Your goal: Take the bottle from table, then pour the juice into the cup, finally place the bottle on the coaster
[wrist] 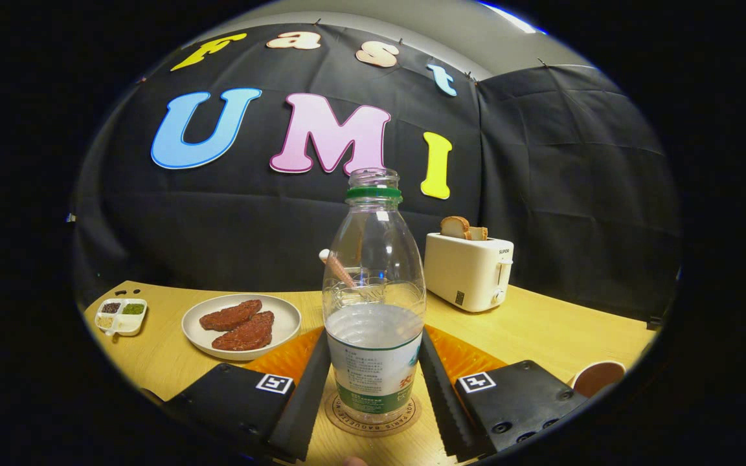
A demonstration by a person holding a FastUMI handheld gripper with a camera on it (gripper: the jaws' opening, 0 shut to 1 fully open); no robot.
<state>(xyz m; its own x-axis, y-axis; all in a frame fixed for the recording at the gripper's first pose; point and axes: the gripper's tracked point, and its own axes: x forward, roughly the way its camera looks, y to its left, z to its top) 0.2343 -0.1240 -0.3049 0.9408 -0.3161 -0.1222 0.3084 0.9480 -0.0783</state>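
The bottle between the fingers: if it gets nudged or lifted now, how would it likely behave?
The bottle is tall and narrow on a small coaster, so a sideways nudge could probably tip it. Its neck is uncapped, so liquid might spill. It looks under half full, likely light, and its thin clear wall may flex. The gripper fingers flank it closely; contact is unclear.

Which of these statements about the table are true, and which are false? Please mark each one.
1. The bottle stands upright on the coaster. True.
2. The bottle has its cap on. False: the neck is open.
3. The tool has a finger on each side of the bottle. True.
4. The toaster is empty. False: bread sticks out of it.
5. The plate holds two brown pieces of meat. True.
6. The cup stands between the plate and the bottle. False: it is beyond the right finger.
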